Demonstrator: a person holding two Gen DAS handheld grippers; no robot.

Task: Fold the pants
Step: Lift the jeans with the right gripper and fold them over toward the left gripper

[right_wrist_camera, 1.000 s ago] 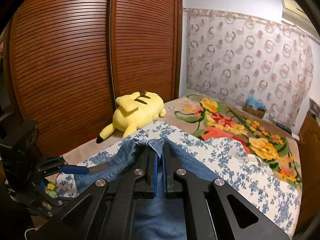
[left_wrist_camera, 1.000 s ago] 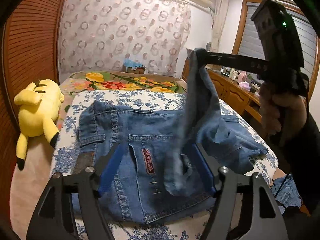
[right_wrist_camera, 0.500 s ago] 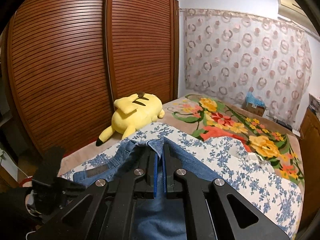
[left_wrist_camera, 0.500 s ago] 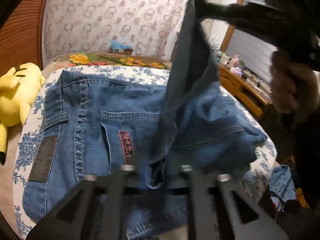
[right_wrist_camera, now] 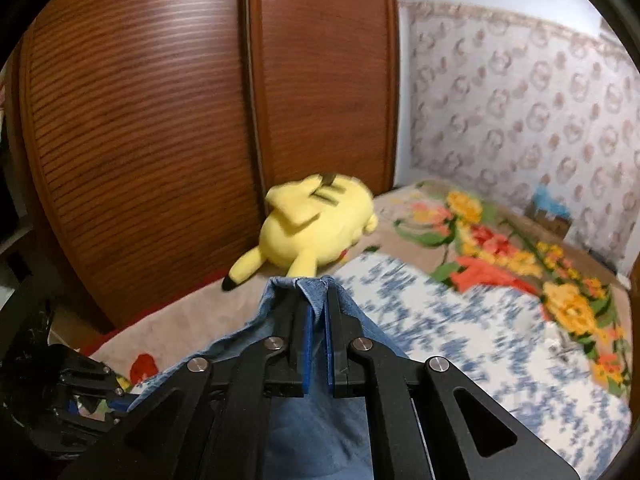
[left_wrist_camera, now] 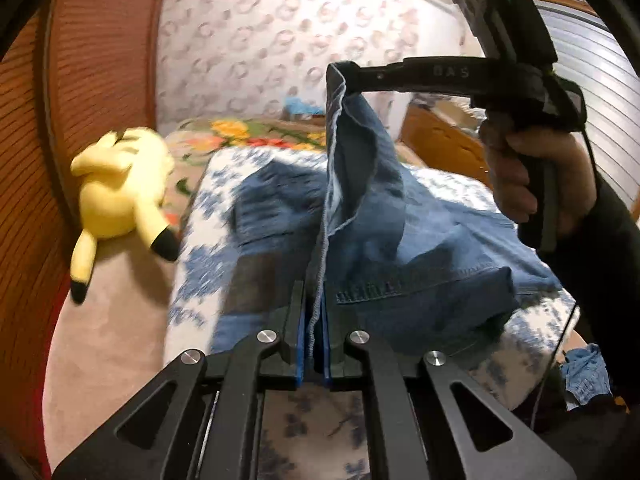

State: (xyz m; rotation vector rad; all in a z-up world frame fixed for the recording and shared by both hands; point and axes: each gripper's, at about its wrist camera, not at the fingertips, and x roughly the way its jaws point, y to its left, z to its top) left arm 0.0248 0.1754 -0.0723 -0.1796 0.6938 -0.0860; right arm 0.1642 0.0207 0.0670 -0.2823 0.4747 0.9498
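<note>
Hand-held gripper on draped blue jeans

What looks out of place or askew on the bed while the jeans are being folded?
A yellow plush toy lies tipped over on the bed beside the wardrobe, clear of the jeans. Both the left gripper and right gripper pinch denim edges; nothing looks torn.

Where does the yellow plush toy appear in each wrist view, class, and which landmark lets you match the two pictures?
Left wrist view: the plush toy lies at the left edge, on the beige blanket beside the wooden doors.
Right wrist view: the plush toy lies at centre, just beyond the jeans.
Shared landmark: the ring-patterned curtain behind the bed.
</note>
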